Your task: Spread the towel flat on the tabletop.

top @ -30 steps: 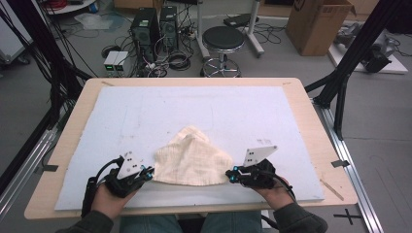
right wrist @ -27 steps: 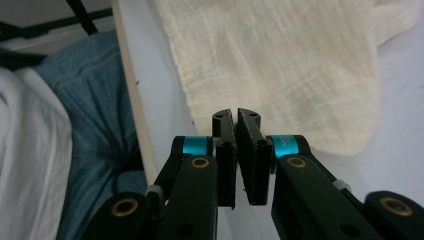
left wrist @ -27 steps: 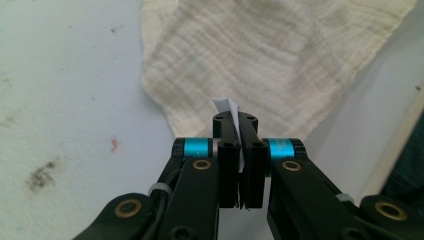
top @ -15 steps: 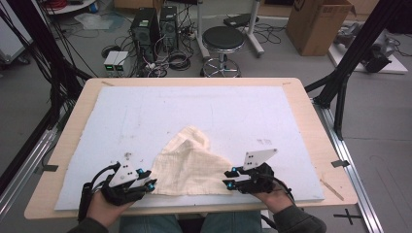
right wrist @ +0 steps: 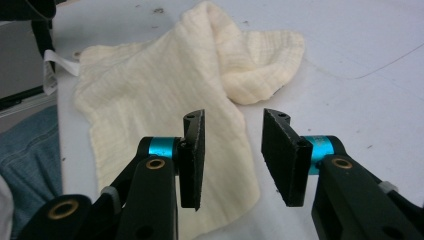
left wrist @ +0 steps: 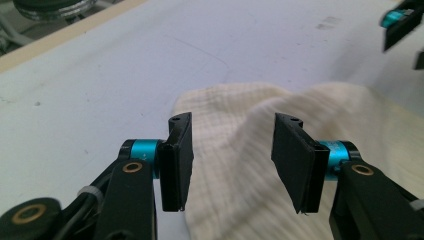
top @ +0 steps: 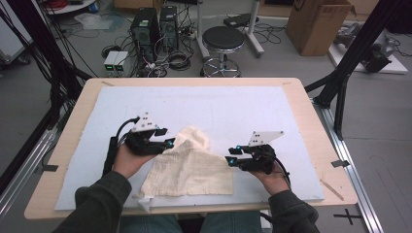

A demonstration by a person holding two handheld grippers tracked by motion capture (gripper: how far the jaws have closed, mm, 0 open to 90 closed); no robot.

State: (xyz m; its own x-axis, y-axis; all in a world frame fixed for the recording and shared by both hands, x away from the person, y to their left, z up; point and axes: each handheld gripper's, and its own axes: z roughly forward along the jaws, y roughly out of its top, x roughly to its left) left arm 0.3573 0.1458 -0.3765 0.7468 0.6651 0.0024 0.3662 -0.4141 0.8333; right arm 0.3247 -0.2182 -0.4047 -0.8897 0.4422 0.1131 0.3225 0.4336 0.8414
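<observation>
Two open grippers flank the cream cloth (top: pixel 189 165).

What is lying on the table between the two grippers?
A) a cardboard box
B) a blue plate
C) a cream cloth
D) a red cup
C: a cream cloth lies rumpled on the table, between the left gripper and the right gripper, whose jaws have just been opening and hold nothing.
</observation>
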